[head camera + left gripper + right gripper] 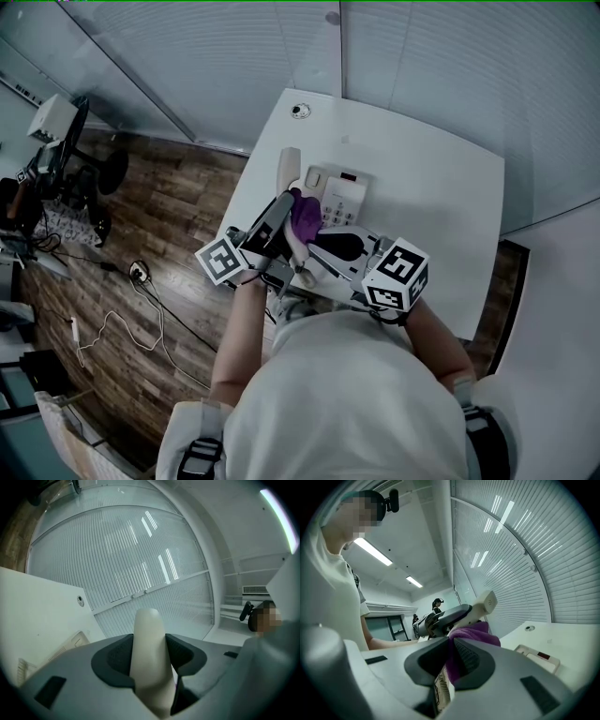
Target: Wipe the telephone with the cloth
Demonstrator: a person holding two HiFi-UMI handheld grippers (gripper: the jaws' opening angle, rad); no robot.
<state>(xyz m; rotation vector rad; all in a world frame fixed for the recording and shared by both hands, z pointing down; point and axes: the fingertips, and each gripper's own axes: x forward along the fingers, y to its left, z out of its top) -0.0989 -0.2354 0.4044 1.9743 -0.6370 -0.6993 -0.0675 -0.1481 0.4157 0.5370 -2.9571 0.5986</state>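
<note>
The white worktop (427, 173) stands over a wood-plank floor (178, 216). The telephone base (339, 195) lies flat on the worktop, slightly toward 10 o'clock from its middle. A small round fitting (301, 111), perhaps a cable port, sits in its 11 o'clock corner.

Left tongs (149, 658) clamp the handset (289, 164) while right tongs (449, 660), just beside them, pinch the cloth (471, 632).

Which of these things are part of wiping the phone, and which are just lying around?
Part of the job: handset, gripped by the left tool; purple cloth, gripped by the right tool; telephone base.
Lying about: table grommet; floor cables.
</note>
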